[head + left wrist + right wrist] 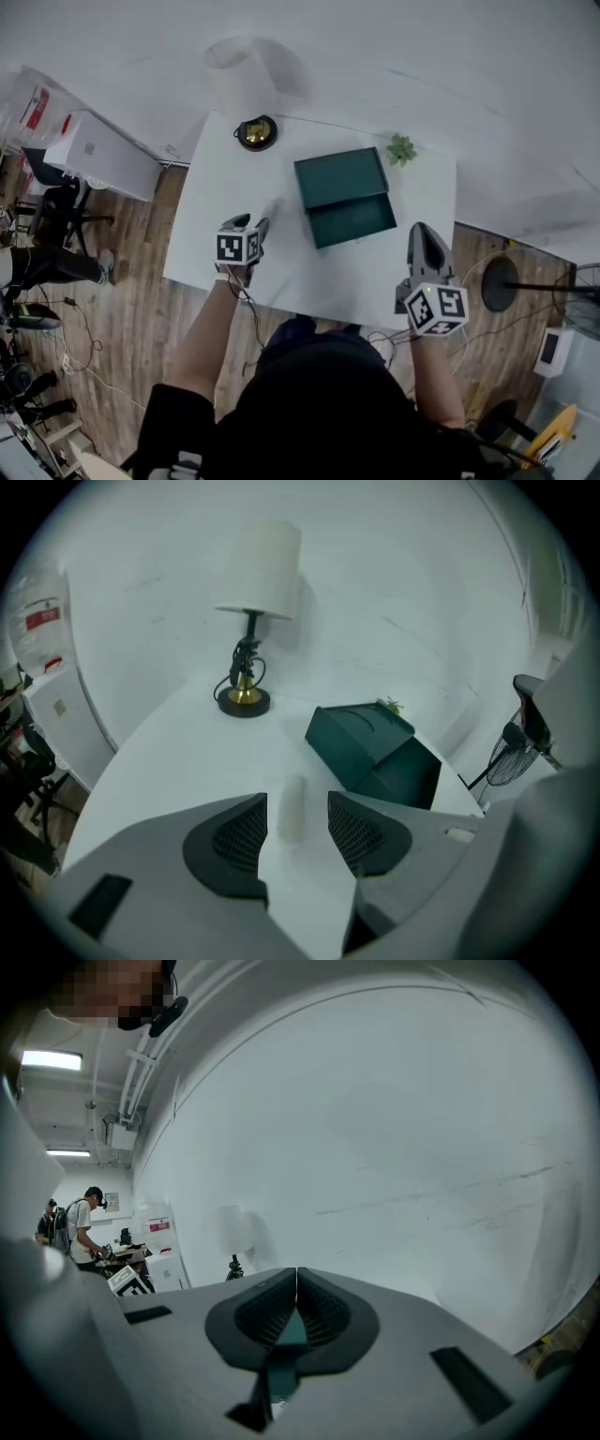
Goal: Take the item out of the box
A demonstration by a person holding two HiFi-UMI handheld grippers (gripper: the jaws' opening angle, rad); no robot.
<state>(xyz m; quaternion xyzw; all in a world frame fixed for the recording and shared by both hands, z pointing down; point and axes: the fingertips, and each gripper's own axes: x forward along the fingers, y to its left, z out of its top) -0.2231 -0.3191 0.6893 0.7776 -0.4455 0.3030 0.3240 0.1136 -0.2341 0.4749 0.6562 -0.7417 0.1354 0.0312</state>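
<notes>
A dark green box (345, 195) stands open on the white table (291, 272), its lid tipped back toward the wall; in the left gripper view the box (373, 752) is at the right. A small white cylindrical item (292, 817) lies on the tabletop left of the box, faint in the head view (275, 208). My left gripper (249, 223) hovers just short of it, pointing down; its jaws (296, 799) are open with the item seen between them, untouched. My right gripper (427, 246) is held at the table's near right edge, jaws (296, 1283) shut and empty.
A lamp with a brass base (256, 132) and white shade (255, 574) stands at the table's far left. A small green plant (401, 149) sits behind the box. A black stand base (502, 281) is on the floor at right, a white cabinet (98, 155) at left.
</notes>
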